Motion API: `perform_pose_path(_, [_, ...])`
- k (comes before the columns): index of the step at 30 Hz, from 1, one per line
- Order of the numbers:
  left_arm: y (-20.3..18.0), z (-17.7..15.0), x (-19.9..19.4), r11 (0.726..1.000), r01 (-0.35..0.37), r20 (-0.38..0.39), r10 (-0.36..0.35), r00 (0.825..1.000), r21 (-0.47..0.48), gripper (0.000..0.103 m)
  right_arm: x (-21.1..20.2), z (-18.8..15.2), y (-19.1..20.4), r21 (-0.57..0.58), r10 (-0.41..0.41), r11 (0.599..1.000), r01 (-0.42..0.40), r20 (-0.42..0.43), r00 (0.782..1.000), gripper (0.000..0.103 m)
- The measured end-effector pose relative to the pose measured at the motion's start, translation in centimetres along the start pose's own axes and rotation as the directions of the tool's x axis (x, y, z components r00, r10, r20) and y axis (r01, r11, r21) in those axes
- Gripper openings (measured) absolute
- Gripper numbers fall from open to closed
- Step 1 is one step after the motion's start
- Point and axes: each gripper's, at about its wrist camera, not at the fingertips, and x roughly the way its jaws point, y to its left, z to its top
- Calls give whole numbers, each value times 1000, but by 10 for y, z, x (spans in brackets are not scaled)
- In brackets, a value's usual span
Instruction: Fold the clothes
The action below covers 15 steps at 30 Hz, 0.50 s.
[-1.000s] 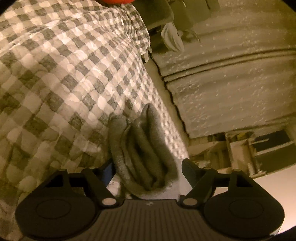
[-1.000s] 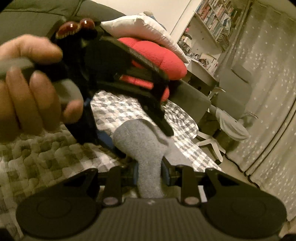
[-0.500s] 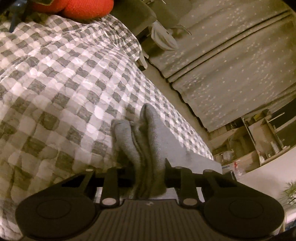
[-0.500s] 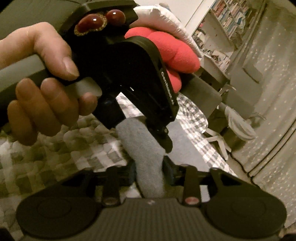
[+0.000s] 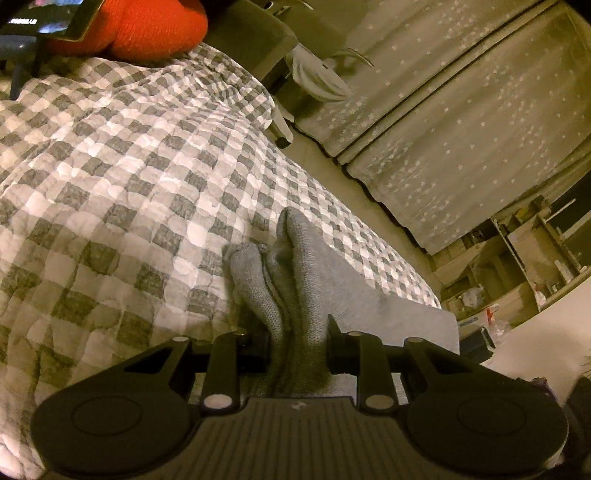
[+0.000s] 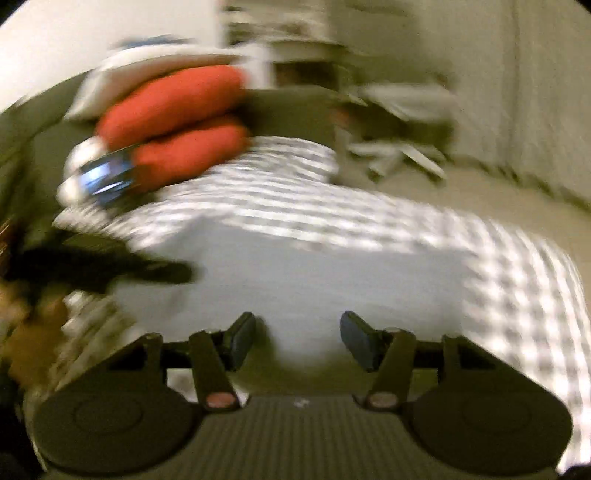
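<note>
Left wrist view: the left gripper (image 5: 297,341) has its jaws clamped on a bunched fold of a grey knitted garment (image 5: 295,280). The gathered folds rise between the jaws, and the rest of the garment spreads flat to the right over a checked quilt (image 5: 110,177) covering a bed. A red cushion (image 5: 147,26) lies at the far end of the quilt. Star-patterned curtains (image 5: 461,122) hang beyond the bed, with the floor (image 5: 332,177) between them.

Right wrist view, heavily blurred: the right gripper (image 6: 297,338) has its jaws apart with nothing between them, just above the flat grey garment (image 6: 295,266) lying on the checked quilt (image 6: 517,266). The red cushion (image 6: 173,122) sits at the upper left. A dark shape and part of a hand (image 6: 22,332) appear at the left edge; the blur hides further detail.
</note>
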Motion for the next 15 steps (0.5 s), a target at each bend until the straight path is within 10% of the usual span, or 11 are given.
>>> perform_pose_path(15, [-7, -2, 0, 998, -33, 9, 33, 999, 46, 25, -18, -4, -67, 182, -52, 982, 59, -44, 998, 54])
